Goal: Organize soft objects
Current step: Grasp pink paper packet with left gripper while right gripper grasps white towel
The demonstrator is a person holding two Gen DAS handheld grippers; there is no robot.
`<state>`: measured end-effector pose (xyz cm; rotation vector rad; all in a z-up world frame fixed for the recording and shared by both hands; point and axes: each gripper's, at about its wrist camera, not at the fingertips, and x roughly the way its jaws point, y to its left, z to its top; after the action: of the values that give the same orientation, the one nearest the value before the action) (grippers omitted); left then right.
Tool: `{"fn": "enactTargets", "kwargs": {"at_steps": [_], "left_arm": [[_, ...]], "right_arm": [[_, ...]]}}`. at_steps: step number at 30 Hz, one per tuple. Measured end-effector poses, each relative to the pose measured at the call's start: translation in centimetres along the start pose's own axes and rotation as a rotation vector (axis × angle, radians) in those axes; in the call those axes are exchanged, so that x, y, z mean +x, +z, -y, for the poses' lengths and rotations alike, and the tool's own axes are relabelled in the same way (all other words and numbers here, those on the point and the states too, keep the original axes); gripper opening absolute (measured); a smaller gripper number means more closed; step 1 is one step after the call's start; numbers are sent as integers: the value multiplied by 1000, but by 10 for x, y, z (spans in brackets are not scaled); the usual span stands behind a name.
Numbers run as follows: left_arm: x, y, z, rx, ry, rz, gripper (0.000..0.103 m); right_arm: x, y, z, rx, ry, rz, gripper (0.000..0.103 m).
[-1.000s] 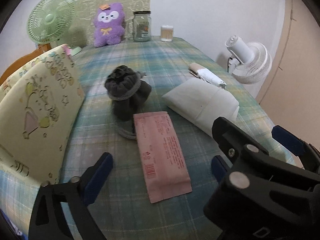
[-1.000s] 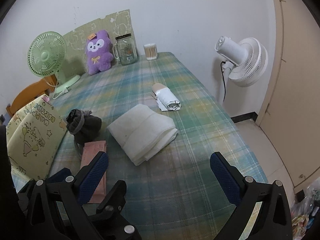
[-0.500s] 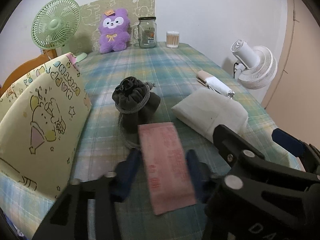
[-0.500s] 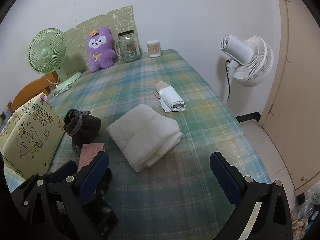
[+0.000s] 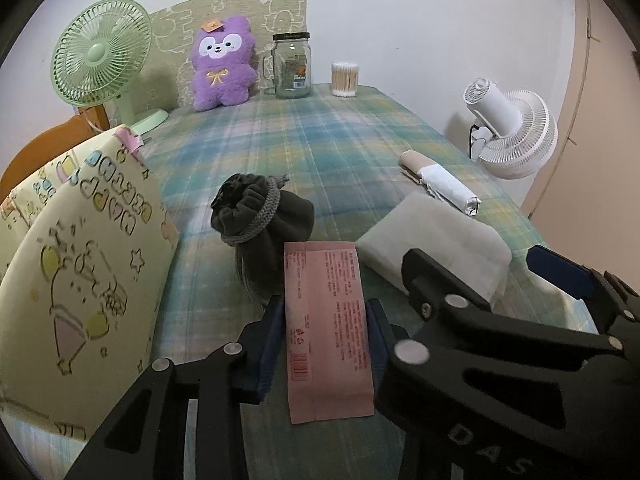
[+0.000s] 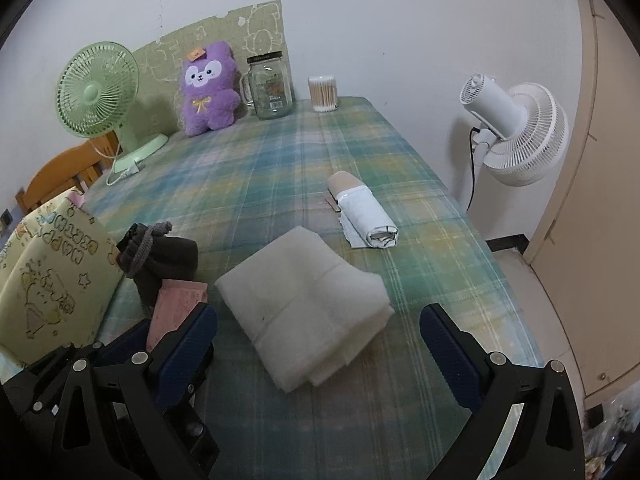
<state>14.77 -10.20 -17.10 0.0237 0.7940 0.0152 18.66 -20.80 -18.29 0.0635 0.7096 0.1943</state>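
1. Packet first: the pink packet (image 5: 326, 326) lies flat on the plaid tabletop (image 5: 320, 148), and your left hand-held gripper (image 5: 324, 344) has its blue pads pressed against the packet's two long edges, pinching it.
2. Your right hand-held gripper (image 6: 320, 344) is spread wide, with nothing between its pads; it hangs above the near edge of the folded white cloth (image 6: 308, 304), not touching it.
3. The dark drawstring pouch (image 5: 260, 224) sits just beyond the packet's far end, touching it, with a grey cord wound around its gathered neck.
4. The folded white cloth lies to the right of the packet, close to it; in the left wrist view your right hand-held gripper hides part of it.
5. A rolled bundle (image 6: 362, 216), beige at the far end and wrapped in white at the near end, lies beyond the cloth, apart from it.
6. To your left stands a yellow cartoon-print cushion (image 5: 76, 264), beside the pouch.
7. Along the far wall you have a green fan (image 5: 102, 54), a purple plush toy (image 5: 224, 66), a glass jar (image 5: 292, 66) with a dark lid, and a tub of cotton swabs (image 5: 345, 79).
8. A white fan (image 6: 516, 132) stands off the right side of the tabletop.
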Motion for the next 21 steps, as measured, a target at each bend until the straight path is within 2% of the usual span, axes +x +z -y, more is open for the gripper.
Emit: {"fn": "enactTargets", "kwargs": {"at_steps": [7,13,21], "left_arm": [[5,7,-1,16,1,3,41],[6,3,-1,25,8,-2,41],[1,-2,1,43,5,2,41]], "right_arm": [[14,8,-5,-19,7,-36,102],[25,5,-4,-10,9,-101,84],[15,-3,-3,-15,-17,-90,65]]}}
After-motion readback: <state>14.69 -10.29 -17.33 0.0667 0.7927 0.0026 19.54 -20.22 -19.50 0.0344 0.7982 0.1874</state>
